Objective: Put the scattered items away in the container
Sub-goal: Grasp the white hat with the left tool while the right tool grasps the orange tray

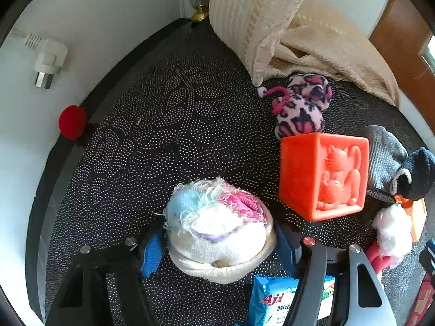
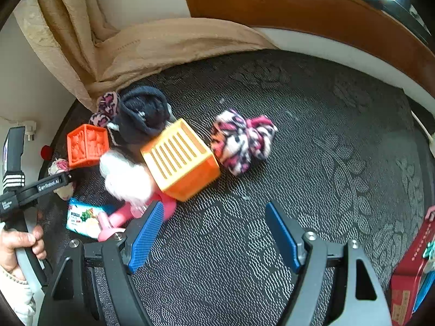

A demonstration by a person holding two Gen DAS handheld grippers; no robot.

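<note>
Woolly cream rolled sock ball with blue and pink fuzz [image 1: 217, 233] is sitting on the dark mat between the left gripper [image 1: 220, 247]'s part-open jaws; pad contact is unclear. Soft knit risks slipping out before reaching the orange slatted plastic basket [image 2: 180, 160]. The right gripper [image 2: 214, 233] is hovering wide open, empty.

Both cams sat on the claws, looking steeply down along the fingers, pretty close to the dark patterned desk [image 1: 168, 125]. Left view faced the white wall, right faced the wooden frame. Both caught the orange cube [image 1: 323, 175] [image 2: 87, 145].
</note>
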